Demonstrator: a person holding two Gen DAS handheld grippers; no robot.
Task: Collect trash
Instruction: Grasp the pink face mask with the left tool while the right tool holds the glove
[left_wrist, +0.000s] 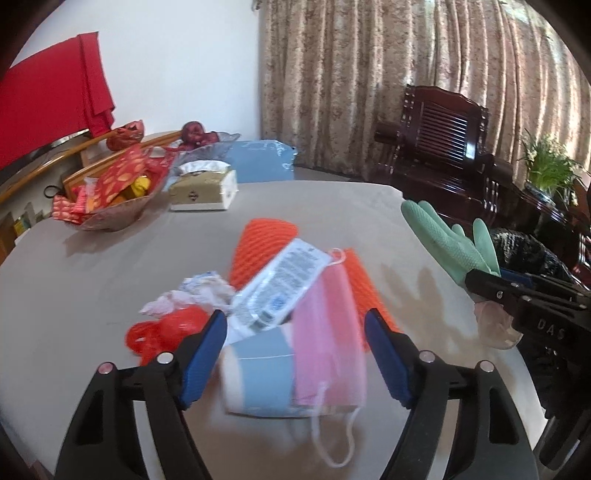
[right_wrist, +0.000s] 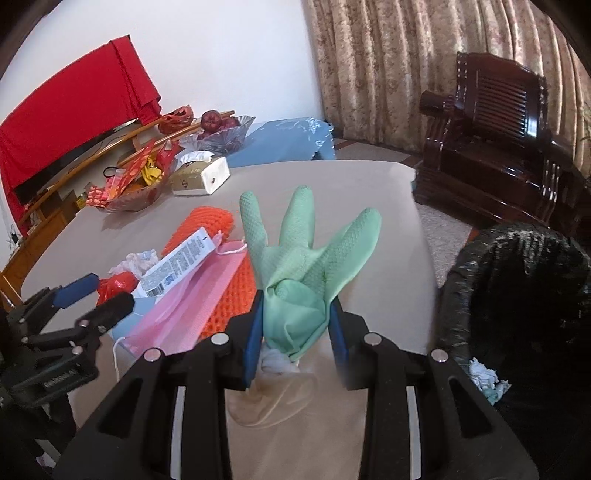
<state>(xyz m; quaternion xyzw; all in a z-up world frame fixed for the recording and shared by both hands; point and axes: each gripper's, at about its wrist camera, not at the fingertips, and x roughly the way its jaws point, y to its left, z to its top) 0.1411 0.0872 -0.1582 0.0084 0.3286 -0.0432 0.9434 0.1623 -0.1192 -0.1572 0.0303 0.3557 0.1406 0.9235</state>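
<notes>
On the table (left_wrist: 110, 266) I count one green rubber glove (right_wrist: 306, 254), one pink face mask (left_wrist: 328, 343), one printed plastic wrapper (left_wrist: 280, 284), one red plastic bag (left_wrist: 162, 332) and one crumpled white paper (left_wrist: 195, 291); the orange foam nets (left_wrist: 266, 243) look like two pieces. There are two glass bowls (left_wrist: 110, 218), one tissue box (left_wrist: 203, 190) and one black bin (right_wrist: 524, 295); two grippers are in view, the left gripper (left_wrist: 295, 328) and the right gripper (right_wrist: 295, 321).

Tissue box (left_wrist: 204, 190), armchair (right_wrist: 491, 147) (dark wood)
</notes>
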